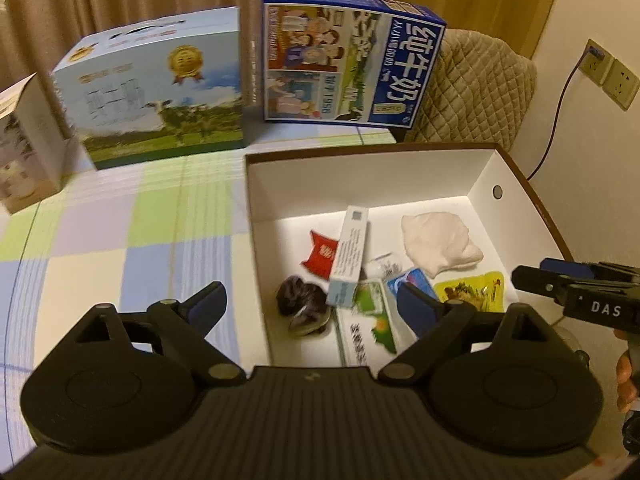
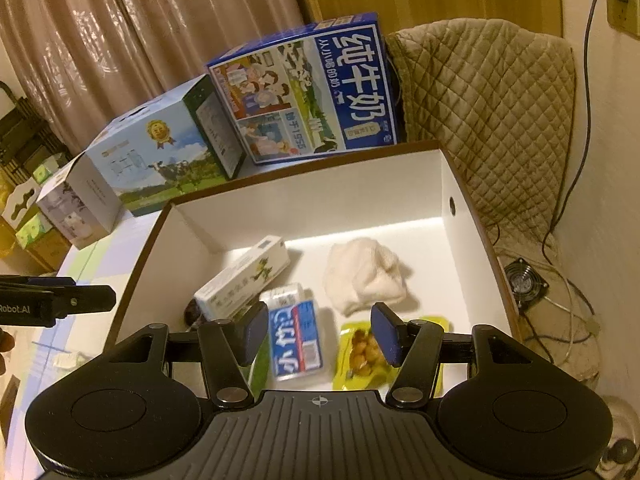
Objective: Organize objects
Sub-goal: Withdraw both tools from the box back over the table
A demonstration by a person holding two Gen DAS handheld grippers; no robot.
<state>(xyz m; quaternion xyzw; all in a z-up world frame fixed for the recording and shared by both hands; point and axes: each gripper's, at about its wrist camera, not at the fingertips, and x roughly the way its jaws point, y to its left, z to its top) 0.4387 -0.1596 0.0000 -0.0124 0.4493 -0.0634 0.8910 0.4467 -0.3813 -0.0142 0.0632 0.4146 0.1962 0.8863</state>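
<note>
A white-lined brown box (image 1: 360,176) (image 2: 304,200) holds several items: a white cloth (image 1: 440,244) (image 2: 364,276), a slim white carton (image 1: 348,256) (image 2: 244,280), a red packet (image 1: 320,254), a dark crumpled thing (image 1: 300,300), a blue-white packet (image 2: 296,336) (image 1: 412,282), and a yellow snack packet (image 1: 476,290) (image 2: 360,352). My left gripper (image 1: 312,304) is open and empty over the box's near left corner. My right gripper (image 2: 320,332) is open and empty above the blue-white packet and the yellow packet; it also shows in the left wrist view (image 1: 576,288).
Two milk cartons, light blue (image 1: 156,92) (image 2: 160,152) and dark blue (image 1: 348,60) (image 2: 312,88), stand behind the box on the checked tablecloth (image 1: 120,240). A small white box (image 1: 28,140) stands at far left. A quilted chair (image 2: 488,120) and cables (image 2: 560,272) lie right.
</note>
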